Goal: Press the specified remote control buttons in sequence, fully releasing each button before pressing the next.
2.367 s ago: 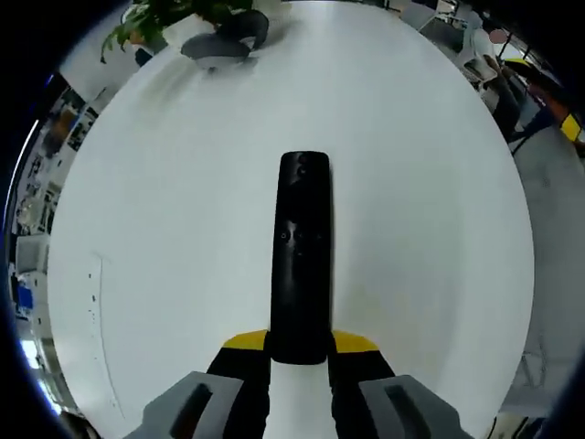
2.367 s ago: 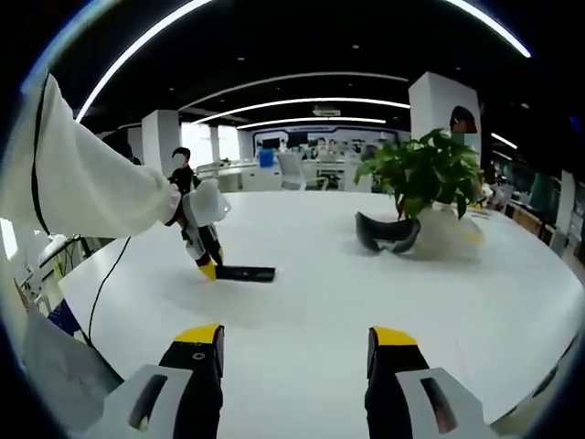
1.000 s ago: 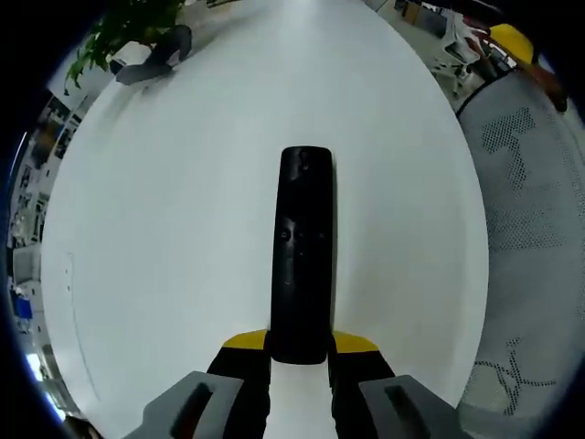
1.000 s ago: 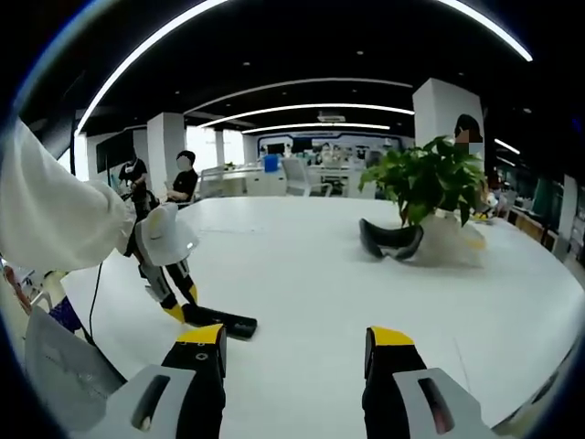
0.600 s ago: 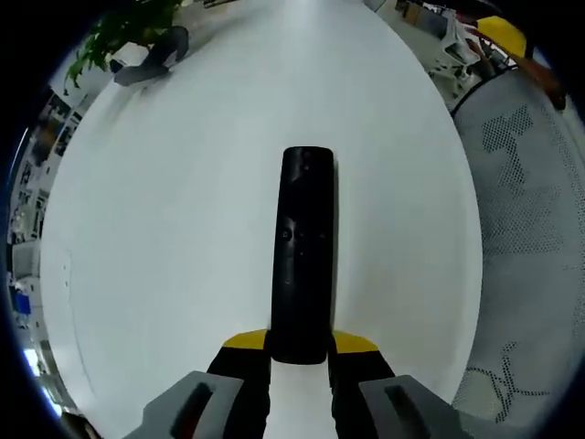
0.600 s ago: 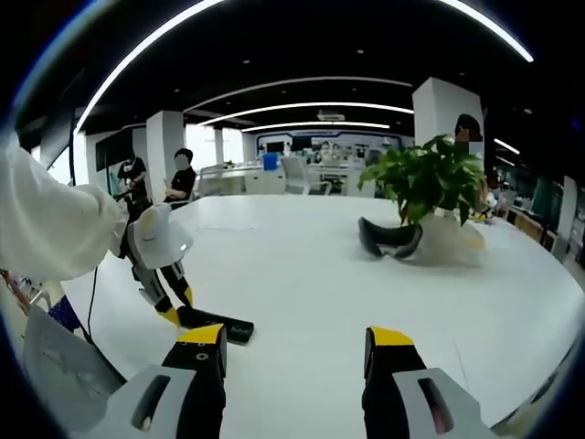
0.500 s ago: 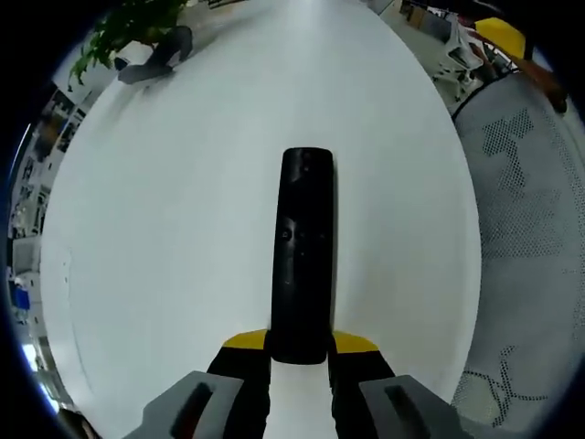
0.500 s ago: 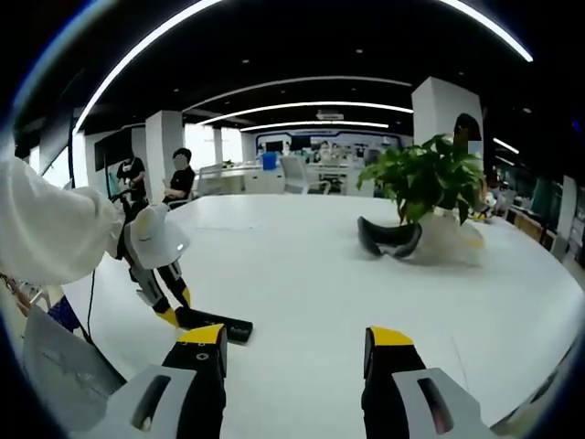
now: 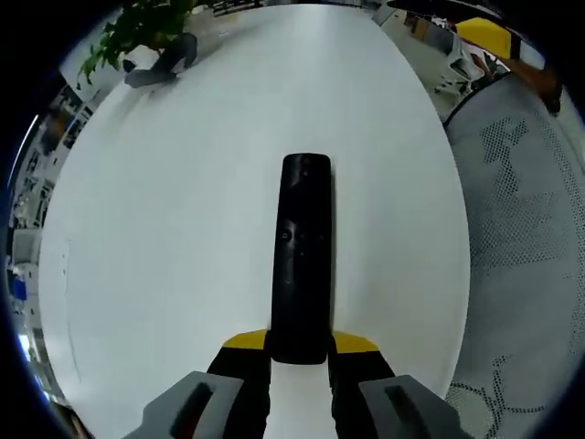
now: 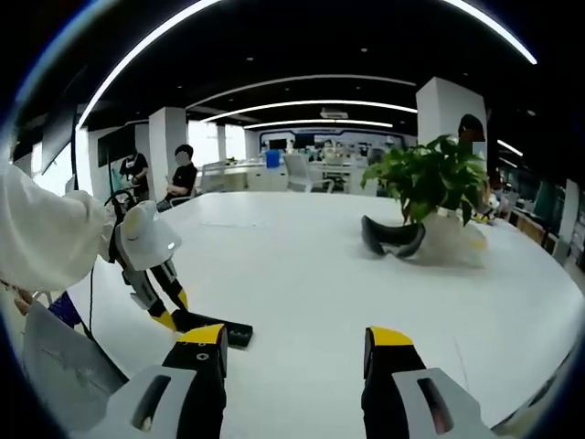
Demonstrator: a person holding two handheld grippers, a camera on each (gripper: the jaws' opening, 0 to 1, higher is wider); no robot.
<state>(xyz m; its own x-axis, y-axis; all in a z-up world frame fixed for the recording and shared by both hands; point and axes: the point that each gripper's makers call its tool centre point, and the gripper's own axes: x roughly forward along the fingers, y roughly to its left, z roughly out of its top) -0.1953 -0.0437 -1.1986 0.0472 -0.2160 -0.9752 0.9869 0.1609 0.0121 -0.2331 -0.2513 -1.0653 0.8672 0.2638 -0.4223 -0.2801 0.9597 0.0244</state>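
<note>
Now your left hand-held gripper [image 9: 300,352] clamps near end of black remote [image 9: 301,256], remote extending out over white tabletop [image 9: 164,229]. Your right hand-held gripper [image 10: 294,347] hovers above tabletop, jaws wide apart, holding nothing.

Far ahead of the jaws on the wide white table [image 10: 302,265], a leafy green potted plant [image 10: 428,178] stands behind a dark curved headset [image 10: 393,236]; two people [image 10: 181,174] stand beyond, left.

remote [image 9: 302,256] on table [image 9: 164,229] | plant [image 10: 430,178] behind headset [image 10: 393,236]
</note>
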